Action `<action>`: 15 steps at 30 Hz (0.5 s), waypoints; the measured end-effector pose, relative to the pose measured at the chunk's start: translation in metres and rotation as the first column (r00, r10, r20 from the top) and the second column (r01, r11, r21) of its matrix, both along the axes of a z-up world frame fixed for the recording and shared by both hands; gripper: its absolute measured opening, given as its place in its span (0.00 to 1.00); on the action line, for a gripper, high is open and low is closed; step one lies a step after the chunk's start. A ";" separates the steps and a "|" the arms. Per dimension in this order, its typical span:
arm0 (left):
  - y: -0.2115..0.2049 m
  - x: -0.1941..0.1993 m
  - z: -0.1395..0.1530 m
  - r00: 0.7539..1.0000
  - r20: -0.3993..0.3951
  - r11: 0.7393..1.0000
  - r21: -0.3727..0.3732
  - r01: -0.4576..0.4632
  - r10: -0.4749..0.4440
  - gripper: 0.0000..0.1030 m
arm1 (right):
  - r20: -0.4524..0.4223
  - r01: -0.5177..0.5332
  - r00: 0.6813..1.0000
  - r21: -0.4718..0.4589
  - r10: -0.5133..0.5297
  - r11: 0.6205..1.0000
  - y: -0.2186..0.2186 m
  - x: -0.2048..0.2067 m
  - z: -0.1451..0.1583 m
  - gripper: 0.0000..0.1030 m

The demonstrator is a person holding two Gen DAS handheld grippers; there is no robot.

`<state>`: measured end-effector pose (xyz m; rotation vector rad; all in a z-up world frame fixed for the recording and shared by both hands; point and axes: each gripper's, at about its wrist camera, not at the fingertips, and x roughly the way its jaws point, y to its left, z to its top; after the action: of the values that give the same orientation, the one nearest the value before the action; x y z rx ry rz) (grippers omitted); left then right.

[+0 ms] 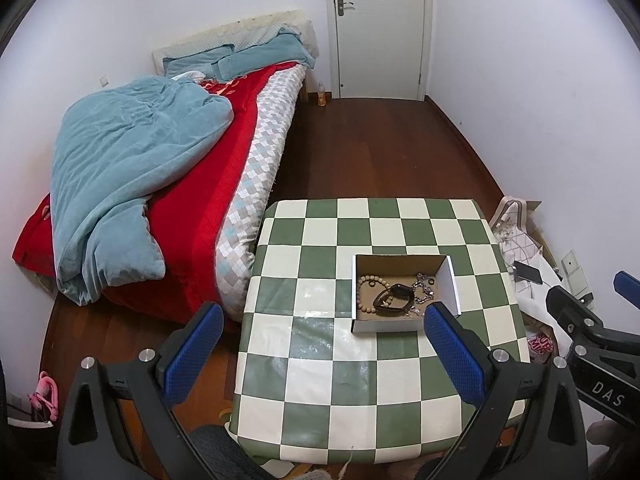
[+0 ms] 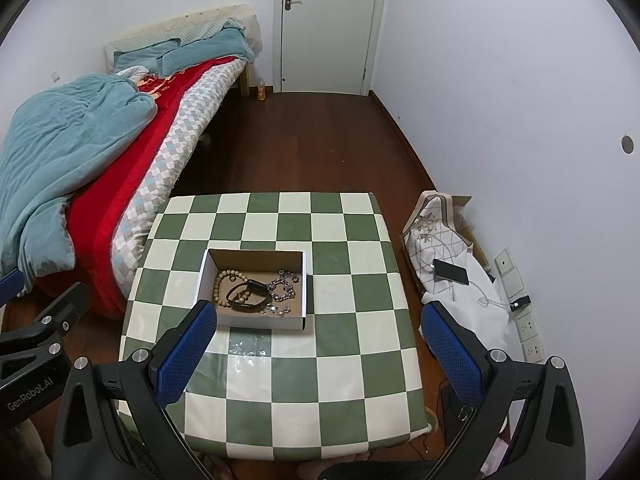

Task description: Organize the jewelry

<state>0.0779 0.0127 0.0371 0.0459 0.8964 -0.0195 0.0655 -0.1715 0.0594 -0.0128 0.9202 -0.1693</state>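
Note:
A shallow cardboard box (image 1: 451, 280) (image 2: 304, 280) sits on the green-and-white checkered table (image 1: 328, 360) (image 2: 340, 352). Inside lie a wooden bead bracelet (image 1: 362, 294) (image 2: 219, 284), a black band (image 1: 394, 300) (image 2: 250, 298) and silver chains (image 1: 424, 286) (image 2: 282, 290). My left gripper (image 1: 324, 344) is open and empty, above the table's near side, in front of the box. My right gripper (image 2: 320, 344) is open and empty, also held above the table in front of the box. Each gripper shows at the other view's edge.
A bed with a teal duvet (image 1: 132, 176) (image 2: 60, 152) and red blanket stands left of the table. A white door (image 1: 380, 28) is at the back. Bags, cloth and a phone (image 2: 450, 271) lie on the floor to the right by wall sockets.

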 end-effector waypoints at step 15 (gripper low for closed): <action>-0.001 0.000 0.004 1.000 0.006 1.000 0.001 0.001 -0.001 1.00 | 0.002 -0.008 1.000 0.003 0.008 1.000 0.001 0.002 0.006 1.00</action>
<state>0.0780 0.0117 0.0410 0.0476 0.8903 -0.0194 0.0675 -0.1700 0.0658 -0.0138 0.9185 -0.1609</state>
